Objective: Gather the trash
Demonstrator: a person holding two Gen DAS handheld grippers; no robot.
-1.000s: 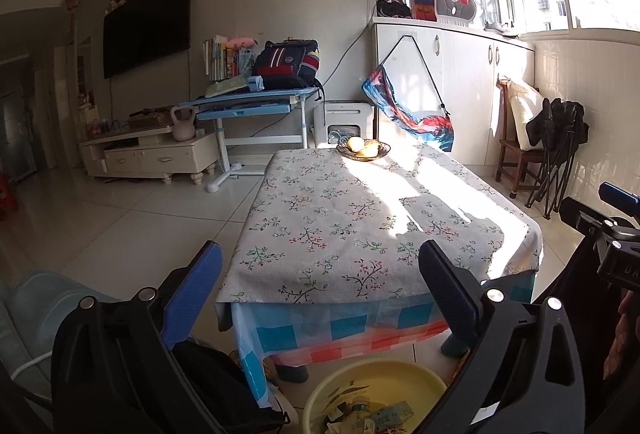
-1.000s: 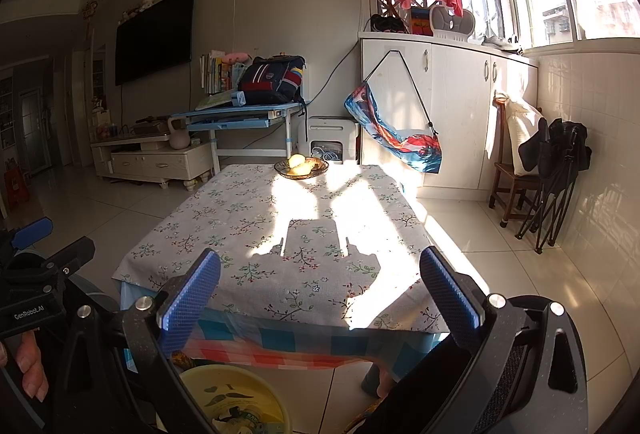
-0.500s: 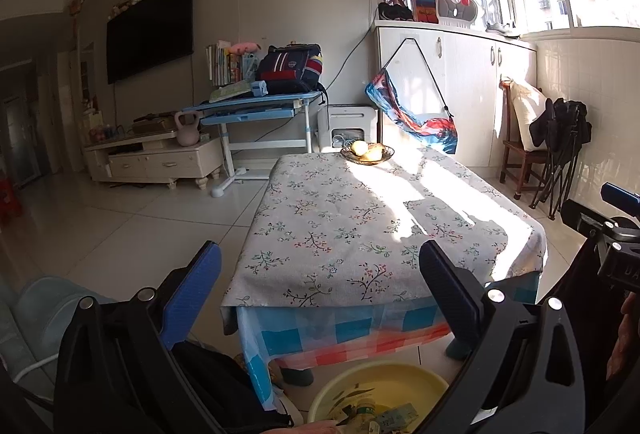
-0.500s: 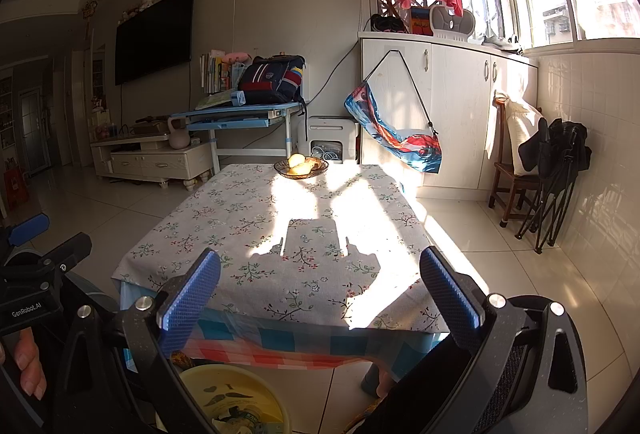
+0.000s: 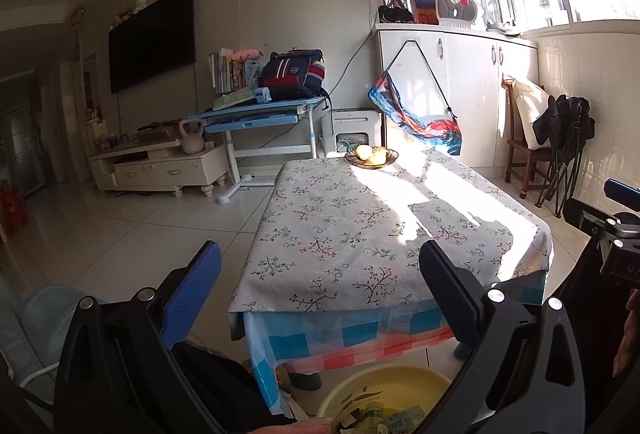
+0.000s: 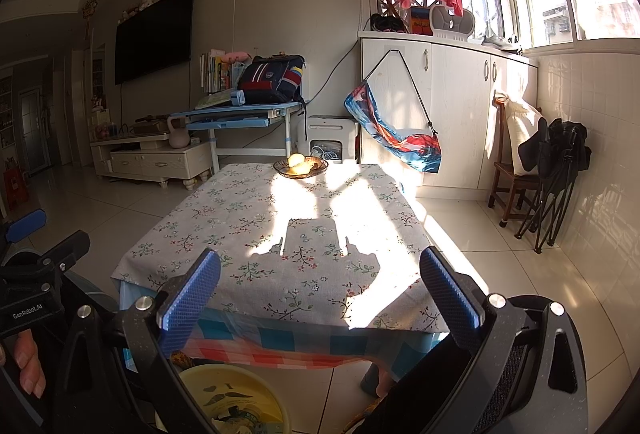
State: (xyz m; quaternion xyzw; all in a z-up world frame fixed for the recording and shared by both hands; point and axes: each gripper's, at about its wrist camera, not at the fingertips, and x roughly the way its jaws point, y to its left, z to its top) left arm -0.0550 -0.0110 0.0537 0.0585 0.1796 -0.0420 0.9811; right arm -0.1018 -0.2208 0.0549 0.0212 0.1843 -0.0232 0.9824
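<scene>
A yellow basin (image 5: 394,390) with several pieces of trash in it sits on the floor in front of the table; it also shows in the right wrist view (image 6: 236,400). My left gripper (image 5: 320,286) is open and empty, held above and behind the basin. My right gripper (image 6: 320,286) is open and empty too, over the table's near edge. The low table (image 5: 372,230) has a floral cloth over a checked one; no trash shows on its top.
A fruit bowl (image 5: 372,156) stands at the table's far end. A blue desk with a backpack (image 5: 292,74), a TV cabinet (image 5: 160,166), white cupboards and a chair with folded black items (image 5: 560,150) line the walls. A pale blue chair (image 5: 44,322) is at my lower left.
The left gripper has drifted left and tilted up slightly, so the table sits further right in its view. The right gripper has barely moved. Both stay open.
</scene>
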